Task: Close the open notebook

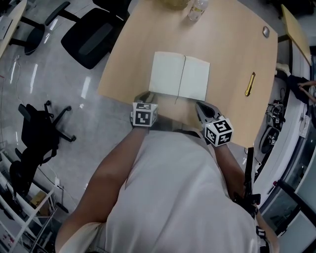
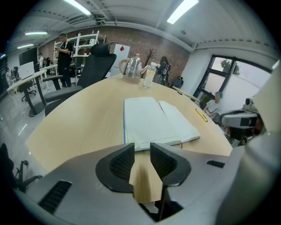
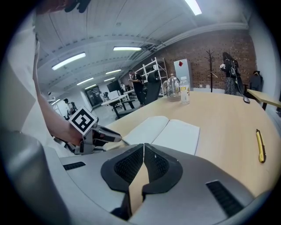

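An open notebook (image 1: 179, 75) with blank pale pages lies flat on the wooden table (image 1: 232, 54), its spine running away from me. My left gripper (image 1: 146, 97) hovers at the table's near edge, just short of the notebook's left page (image 2: 145, 118). Its jaws (image 2: 142, 148) stand apart with only bare table showing between them. My right gripper (image 1: 201, 106) is near the notebook's near right corner, a little back from it. In the right gripper view its fingertips (image 3: 143, 147) meet and hold nothing, with the notebook (image 3: 162, 131) ahead.
A yellow pen (image 1: 250, 84) lies on the table right of the notebook. A plastic bottle (image 1: 197, 9) and a glass kettle (image 2: 131, 69) stand at the far edge. A black office chair (image 1: 94, 34) sits off the table's left side.
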Action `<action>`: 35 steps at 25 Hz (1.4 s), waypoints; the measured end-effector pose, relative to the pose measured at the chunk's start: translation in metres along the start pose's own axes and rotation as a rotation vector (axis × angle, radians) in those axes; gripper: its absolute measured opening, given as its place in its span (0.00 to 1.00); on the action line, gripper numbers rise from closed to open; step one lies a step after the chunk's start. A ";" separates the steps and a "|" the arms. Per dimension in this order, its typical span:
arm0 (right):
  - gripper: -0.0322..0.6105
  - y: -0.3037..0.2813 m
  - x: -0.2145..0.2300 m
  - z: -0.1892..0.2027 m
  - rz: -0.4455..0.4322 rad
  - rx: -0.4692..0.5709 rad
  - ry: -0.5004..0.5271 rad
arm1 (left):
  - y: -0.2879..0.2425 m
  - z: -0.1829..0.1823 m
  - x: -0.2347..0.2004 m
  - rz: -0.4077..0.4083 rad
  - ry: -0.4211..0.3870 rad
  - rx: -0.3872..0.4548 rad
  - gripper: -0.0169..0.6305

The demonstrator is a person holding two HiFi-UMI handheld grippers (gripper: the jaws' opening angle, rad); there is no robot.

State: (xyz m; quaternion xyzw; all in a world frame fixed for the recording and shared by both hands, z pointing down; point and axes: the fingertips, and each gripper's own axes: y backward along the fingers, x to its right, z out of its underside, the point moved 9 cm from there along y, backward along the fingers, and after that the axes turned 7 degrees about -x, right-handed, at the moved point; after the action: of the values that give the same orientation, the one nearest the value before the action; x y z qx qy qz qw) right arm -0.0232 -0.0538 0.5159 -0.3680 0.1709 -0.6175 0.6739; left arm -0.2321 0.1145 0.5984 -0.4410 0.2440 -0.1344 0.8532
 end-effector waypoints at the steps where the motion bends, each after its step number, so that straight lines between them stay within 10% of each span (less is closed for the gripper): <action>1: 0.08 0.000 -0.001 0.000 0.003 -0.001 -0.003 | -0.002 0.000 -0.002 -0.002 0.005 -0.002 0.18; 22: 0.08 0.004 0.006 0.002 0.026 -0.012 -0.024 | -0.019 -0.007 -0.008 -0.047 0.106 -0.102 0.19; 25: 0.08 0.008 0.007 0.003 0.027 -0.007 -0.026 | -0.020 -0.005 -0.010 -0.090 0.113 -0.116 0.07; 35: 0.08 0.020 0.014 0.013 0.045 0.020 -0.051 | -0.006 -0.005 -0.011 -0.045 0.144 -0.037 0.04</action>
State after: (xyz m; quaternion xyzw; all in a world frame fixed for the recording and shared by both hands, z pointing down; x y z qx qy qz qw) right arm 0.0025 -0.0645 0.5138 -0.3727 0.1559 -0.5942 0.6955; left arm -0.2440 0.1122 0.6043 -0.4514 0.2971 -0.1803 0.8219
